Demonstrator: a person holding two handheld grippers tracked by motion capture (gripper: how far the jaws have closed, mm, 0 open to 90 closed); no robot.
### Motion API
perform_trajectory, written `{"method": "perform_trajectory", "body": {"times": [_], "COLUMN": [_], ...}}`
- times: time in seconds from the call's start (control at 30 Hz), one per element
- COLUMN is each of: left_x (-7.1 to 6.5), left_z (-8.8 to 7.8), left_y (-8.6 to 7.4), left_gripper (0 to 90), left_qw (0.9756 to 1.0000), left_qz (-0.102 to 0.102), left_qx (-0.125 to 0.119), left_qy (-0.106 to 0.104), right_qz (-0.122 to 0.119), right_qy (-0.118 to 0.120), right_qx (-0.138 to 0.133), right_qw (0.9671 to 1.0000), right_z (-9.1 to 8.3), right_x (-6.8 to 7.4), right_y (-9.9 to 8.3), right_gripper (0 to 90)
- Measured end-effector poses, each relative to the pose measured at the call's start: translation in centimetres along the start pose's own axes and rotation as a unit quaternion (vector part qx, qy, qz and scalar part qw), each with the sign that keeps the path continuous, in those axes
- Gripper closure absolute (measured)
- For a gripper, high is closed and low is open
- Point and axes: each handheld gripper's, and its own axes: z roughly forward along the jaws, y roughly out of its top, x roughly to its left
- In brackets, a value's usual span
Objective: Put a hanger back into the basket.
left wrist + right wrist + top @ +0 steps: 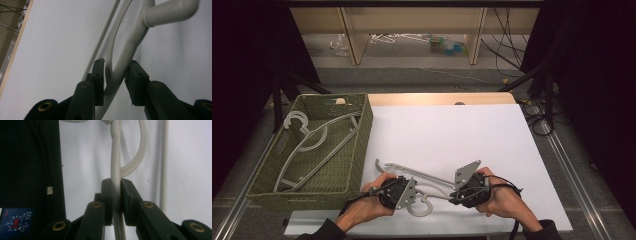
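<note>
A light grey plastic hanger (427, 177) lies on the white table top (452, 130) near the front edge, its hook (422, 206) pointing toward the person. My left gripper (416, 193) comes at it from the left. In the left gripper view the gripper (114, 67) has the hanger's arm (135, 37) running slantwise between its pads and touching both. My right gripper (451, 196) comes from the right and is shut on a thin bar of the hanger (115, 157), with the gripper (116, 182) clamped flat against it. The two grippers face each other closely.
A green woven basket (359, 145) stands at the table's left with two or more grey hangers (312, 145) inside. Beyond the table are a wooden shelf frame (412, 20) and loose cables (507, 45). Dark drapes close in both sides.
</note>
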Motion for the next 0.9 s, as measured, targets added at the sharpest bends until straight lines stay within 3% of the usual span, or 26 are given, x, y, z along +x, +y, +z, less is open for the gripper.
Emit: {"method": "perform_trajectory", "body": {"times": [0.13,0.17,0.23,0.43,0.57,0.73,0.77,0.9], "left_x": [0.0,0.0,-0.1,0.2,0.4,0.7,0.8,1.3], "left_z": [-1.1,-1.1,-1.4,-1.8,-2.3,-2.7,-2.8,-3.0], "left_y": [0.7,0.8,0.9,0.9,1.1,1.1,1.0,0.6], "left_gripper": [72.5,73.2,74.0,75.3,76.8,79.0,79.1,79.1], "left_qw": [0.9999,0.9998,0.9999,0.999,0.9976,0.9927,0.9899,0.984], "left_qz": [0.012,0.012,0.008,-0.03,-0.058,-0.108,-0.127,-0.164], "left_qx": [-0.004,-0.006,-0.006,-0.019,-0.027,-0.034,-0.038,-0.038], "left_qy": [0.002,-0.012,-0.009,-0.026,-0.025,-0.043,-0.05,-0.058], "right_qz": [-0.003,-0.001,0.001,0.027,0.045,0.084,0.087,0.116], "right_qy": [0.001,0.0,-0.002,-0.02,-0.036,-0.064,-0.071,-0.088], "right_qx": [-0.014,-0.018,-0.022,-0.046,-0.067,-0.105,-0.113,-0.139], "right_qw": [0.9999,0.9998,0.9998,0.9984,0.9961,0.9889,0.9872,0.9796], "right_z": [-0.3,-0.4,-0.4,-0.7,-0.8,-1.0,-1.0,-1.5], "right_x": [-0.4,-0.5,-0.6,-1.0,-1.4,-1.8,-1.9,-2.1], "right_y": [-0.3,-0.4,-0.4,-0.6,-0.6,-0.7,-0.7,-0.9], "right_gripper": [79.3,78.4,77.2,72.2,65.5,49.7,47.8,41.8]}}
